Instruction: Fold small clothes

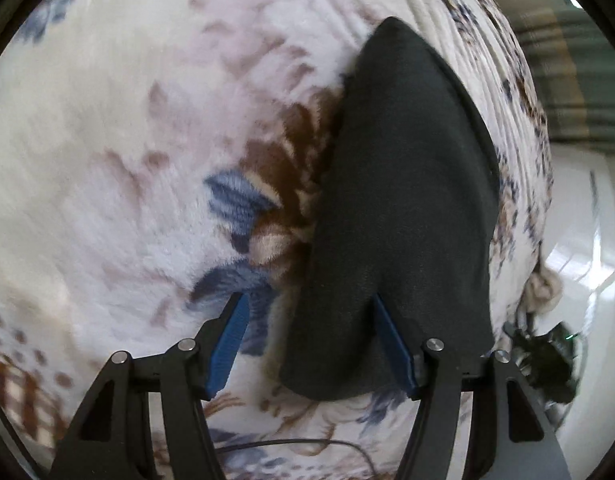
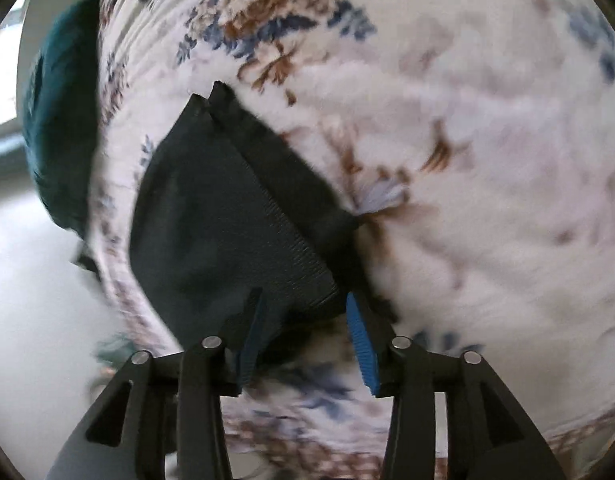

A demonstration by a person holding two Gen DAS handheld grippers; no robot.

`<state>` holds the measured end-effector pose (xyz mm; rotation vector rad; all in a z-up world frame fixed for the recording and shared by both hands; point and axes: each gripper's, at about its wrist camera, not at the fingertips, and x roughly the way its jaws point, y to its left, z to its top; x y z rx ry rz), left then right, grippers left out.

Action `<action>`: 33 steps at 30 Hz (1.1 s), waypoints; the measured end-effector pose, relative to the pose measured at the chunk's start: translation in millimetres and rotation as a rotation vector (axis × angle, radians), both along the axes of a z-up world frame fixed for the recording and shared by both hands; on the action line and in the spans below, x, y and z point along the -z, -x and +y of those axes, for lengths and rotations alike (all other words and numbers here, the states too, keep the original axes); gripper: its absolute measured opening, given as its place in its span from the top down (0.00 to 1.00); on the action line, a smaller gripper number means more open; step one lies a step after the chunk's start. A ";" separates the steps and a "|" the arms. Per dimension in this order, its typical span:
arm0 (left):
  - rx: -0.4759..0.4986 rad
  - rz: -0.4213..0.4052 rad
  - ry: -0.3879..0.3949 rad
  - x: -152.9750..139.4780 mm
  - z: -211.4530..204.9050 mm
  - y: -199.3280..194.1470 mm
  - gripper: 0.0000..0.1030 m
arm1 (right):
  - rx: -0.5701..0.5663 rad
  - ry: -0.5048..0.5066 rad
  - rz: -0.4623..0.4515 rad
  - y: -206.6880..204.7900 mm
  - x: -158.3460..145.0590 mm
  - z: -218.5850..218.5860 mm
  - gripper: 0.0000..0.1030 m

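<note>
A small black garment lies flat on a white fleece blanket with blue and brown flowers. In the left wrist view it tapers to a point at the far end. My left gripper hangs open over its near rounded end; the cloth fills the right half of the gap and spreads past the right finger. In the right wrist view the same garment shows a ribbed band along its right edge. My right gripper is open, with the garment's near corner between the blue pads, which do not press on it.
The blanket covers a bed whose edge drops to a pale floor. A teal cloth or cushion sits past the bed's edge at the left. A thin black cable runs under the left gripper, and a dark object lies at the edge.
</note>
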<state>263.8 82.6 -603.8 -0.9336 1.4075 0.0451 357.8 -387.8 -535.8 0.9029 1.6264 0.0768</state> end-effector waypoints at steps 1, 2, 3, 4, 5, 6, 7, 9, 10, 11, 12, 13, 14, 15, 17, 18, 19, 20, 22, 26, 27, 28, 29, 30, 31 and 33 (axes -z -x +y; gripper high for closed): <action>-0.013 0.004 0.015 2.7 0.5 0.4 0.38 | 0.016 -0.028 0.010 1.8 6.8 2.3 0.46; -0.027 0.005 0.033 5.5 1.4 0.5 0.38 | 0.032 -0.068 0.031 4.1 16.4 6.9 0.46; -0.035 0.007 0.041 7.3 1.4 0.3 0.37 | 0.035 -0.089 0.049 4.8 22.0 11.9 0.46; -0.036 0.009 0.043 6.8 1.1 -0.2 0.37 | 0.040 -0.096 0.050 6.7 26.0 17.2 0.53; -0.033 0.005 0.044 5.3 0.7 -0.3 0.37 | 0.051 -0.076 0.016 8.1 23.7 19.5 0.89; -0.024 0.003 0.040 2.7 0.4 -0.3 0.37 | 0.043 -0.040 0.001 8.4 21.4 22.9 0.89; -0.016 0.000 0.037 0.2 0.4 -0.4 0.37 | 0.042 -0.009 -0.022 9.7 15.3 25.7 0.90; 0.004 -0.017 0.032 -5.5 0.7 -1.8 0.37 | 0.015 0.072 -0.109 12.5 -14.2 31.9 0.91; 0.014 -0.020 0.025 -5.9 3.1 -2.0 0.37 | 0.000 0.105 -0.127 11.4 -20.5 33.0 0.91; 0.025 -0.024 0.017 -6.2 2.3 -4.3 0.37 | -0.024 0.135 -0.116 12.3 -21.5 33.8 0.91; 0.037 -0.030 0.012 -5.4 2.6 -7.0 0.37 | -0.032 0.139 -0.091 12.2 -15.1 31.9 0.91; 0.041 -0.026 0.006 -3.1 2.3 -10.0 0.37 | -0.032 0.131 -0.043 14.0 0.3 29.8 0.89; 0.040 -0.025 0.007 -2.3 1.8 -12.4 0.37 | -0.034 0.117 -0.011 13.3 10.2 27.4 0.81; 0.036 -0.039 0.018 -1.9 4.5 -16.5 0.37 | -0.034 0.073 0.028 12.7 24.9 25.8 0.73; 0.046 -0.067 0.019 -1.3 8.0 -24.1 0.37 | -0.019 0.029 0.021 12.3 32.2 19.0 0.53; 0.060 -0.089 0.018 0.0 8.7 -29.9 0.34 | -0.019 0.005 -0.013 9.3 32.4 18.3 0.47; 0.073 -0.107 0.020 2.4 9.1 -35.5 0.32 | -0.018 -0.023 -0.037 8.4 34.1 18.5 0.38; 0.085 -0.123 0.031 5.7 8.5 -42.1 0.31 | -0.011 -0.065 -0.053 8.3 39.0 17.4 0.31; 0.105 -0.154 0.075 13.7 8.0 -57.1 0.31 | 0.006 -0.147 -0.067 2.7 54.5 19.2 0.26; 0.128 -0.185 0.127 27.2 9.9 -85.1 0.23 | -0.007 -0.222 -0.081 -14.1 83.5 26.0 0.12; 0.131 -0.189 0.136 28.9 9.6 -91.3 0.21 | -0.004 -0.244 -0.094 -17.6 84.6 28.4 0.08; 0.137 -0.198 0.139 28.7 8.9 -96.0 0.21 | -0.008 -0.249 -0.101 -17.8 83.4 27.3 0.06; 0.146 -0.206 0.136 27.9 9.3 -99.4 0.21 | -0.014 -0.252 -0.110 -19.9 83.9 31.4 0.06; 0.154 -0.209 0.129 27.1 7.8 -103.0 0.21 | -0.024 -0.275 -0.128 -21.5 83.2 36.6 0.06; 0.156 -0.214 0.128 25.9 6.6 -105.6 0.21 | -0.028 -0.290 -0.138 -22.4 85.3 43.4 0.06; 0.153 -0.223 0.129 24.5 5.0 -108.8 0.21 | -0.024 -0.336 -0.159 -22.1 84.7 48.2 0.06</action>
